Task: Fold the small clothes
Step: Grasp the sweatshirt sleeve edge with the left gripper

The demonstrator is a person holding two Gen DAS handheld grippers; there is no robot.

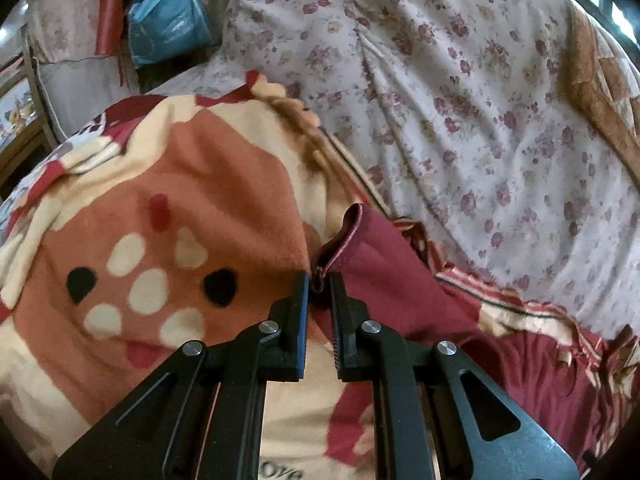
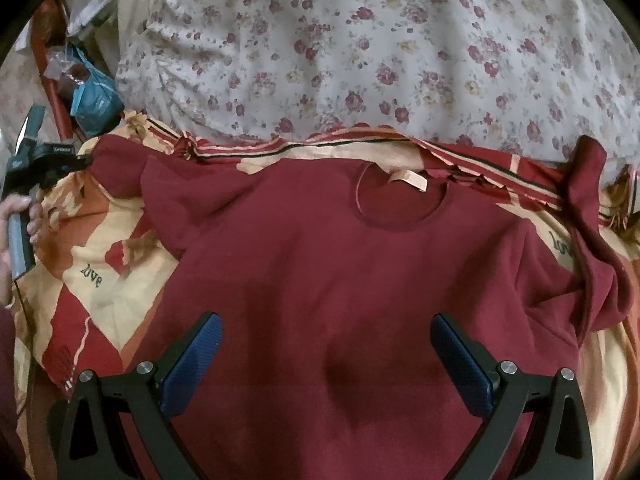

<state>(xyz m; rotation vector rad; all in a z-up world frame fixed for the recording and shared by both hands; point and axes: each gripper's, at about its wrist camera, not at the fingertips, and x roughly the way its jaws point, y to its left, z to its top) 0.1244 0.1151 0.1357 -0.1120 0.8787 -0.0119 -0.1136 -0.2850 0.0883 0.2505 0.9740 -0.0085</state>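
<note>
A maroon long-sleeved shirt (image 2: 320,264) lies spread front-up on a cartoon-print blanket (image 2: 92,280), its neck hole and pale label (image 2: 408,180) toward the far side. My left gripper (image 1: 320,280) is shut on the cuff of the shirt's left sleeve (image 1: 384,264), and the cuff is lifted off the blanket. The right sleeve (image 2: 592,208) lies crumpled at the far right. Above the shirt's lower body my right gripper (image 2: 326,332) hangs open, with nothing between its blue pads (image 2: 192,364).
A floral sheet (image 2: 360,60) covers the bed beyond the blanket. A brown fuzzy blanket (image 1: 600,80) lies at the far edge. A blue bag (image 1: 168,24) and clutter sit off the bed's left corner. A person's hand (image 2: 16,216) holds the left gripper's handle.
</note>
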